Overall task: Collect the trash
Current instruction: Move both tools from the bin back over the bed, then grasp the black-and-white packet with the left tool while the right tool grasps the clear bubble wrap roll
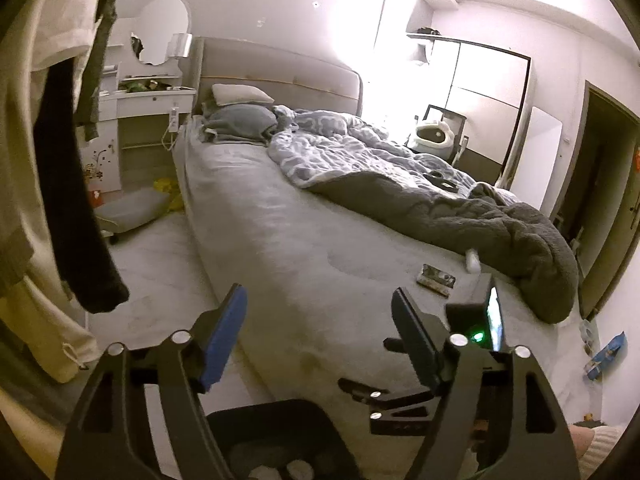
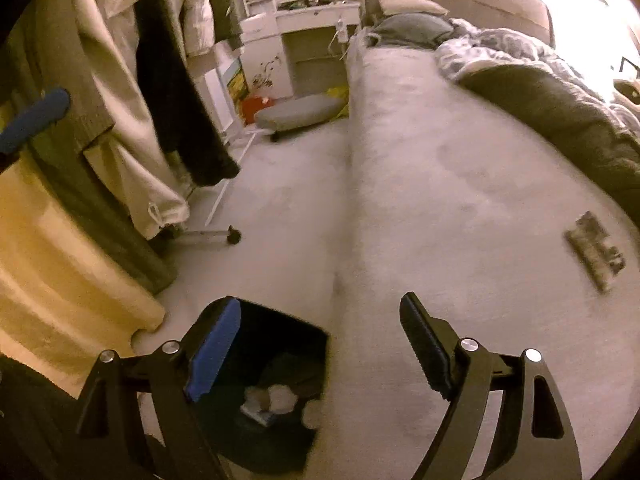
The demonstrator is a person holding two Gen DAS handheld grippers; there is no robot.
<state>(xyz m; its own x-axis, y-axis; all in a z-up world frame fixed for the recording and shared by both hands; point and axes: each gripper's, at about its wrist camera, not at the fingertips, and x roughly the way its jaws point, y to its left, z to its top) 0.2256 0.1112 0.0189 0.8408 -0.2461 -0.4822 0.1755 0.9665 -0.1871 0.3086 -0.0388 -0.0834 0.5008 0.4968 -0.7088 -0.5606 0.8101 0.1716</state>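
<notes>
A black bin (image 2: 286, 322) stands on the floor against the bed's near side, with crumpled white paper (image 2: 278, 396) inside. My right gripper (image 2: 320, 344) hangs open and empty above the bin's edge and the mattress. A flat dark wrapper (image 2: 596, 256) lies on the grey sheet to its right. In the left wrist view my left gripper (image 1: 320, 332) is open and empty over the bed's corner. The same wrapper (image 1: 436, 280) lies just beyond it, and a small white wad (image 1: 474, 260) sits at the duvet's edge. The bin (image 1: 280, 412) shows at the bottom.
Clothes (image 2: 120, 80) hang on a wheeled rack (image 2: 234, 236) left of the bed. A grey cushion (image 2: 300, 112) and a white dressing table (image 1: 148, 100) lie beyond. A rumpled duvet (image 1: 460, 208) covers the bed's far half. A blue packet (image 1: 608, 354) lies on the floor at right.
</notes>
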